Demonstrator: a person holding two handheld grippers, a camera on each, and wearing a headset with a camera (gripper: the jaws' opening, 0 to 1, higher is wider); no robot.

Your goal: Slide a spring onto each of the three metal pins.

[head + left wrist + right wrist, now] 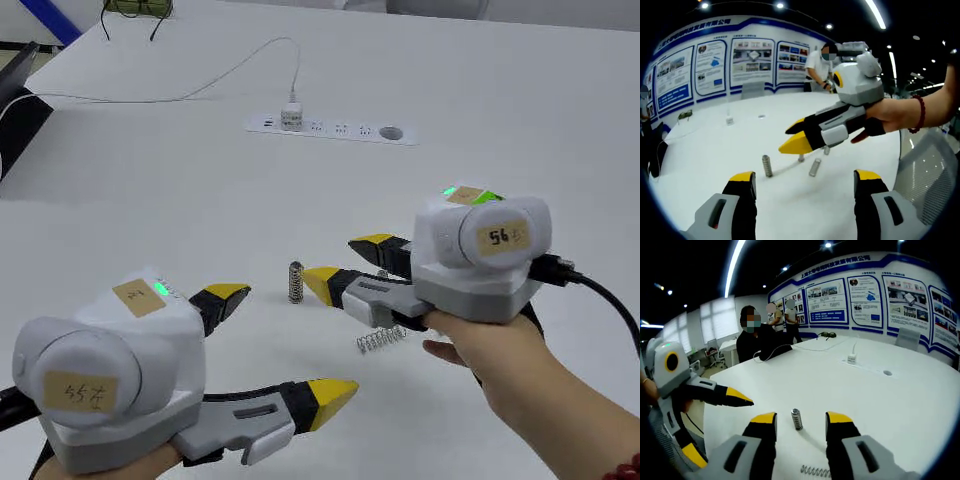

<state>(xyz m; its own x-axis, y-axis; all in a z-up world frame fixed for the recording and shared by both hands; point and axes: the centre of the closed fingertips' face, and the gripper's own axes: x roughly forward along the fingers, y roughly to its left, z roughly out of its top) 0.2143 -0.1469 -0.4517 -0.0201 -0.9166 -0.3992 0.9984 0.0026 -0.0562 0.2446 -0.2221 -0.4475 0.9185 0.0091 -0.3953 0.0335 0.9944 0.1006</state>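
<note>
Two springs rest on the white table: an upright spring stands between your tools, and a loose spring lies flat just below your right gripper. What looks like a short bare pin stands between them. Your right gripper's jaws are parted and empty, tips near the upright spring but apart from it. Your left gripper hangs closer to you, jaws spread wide, holding nothing. A power strip lies well beyond.
</note>
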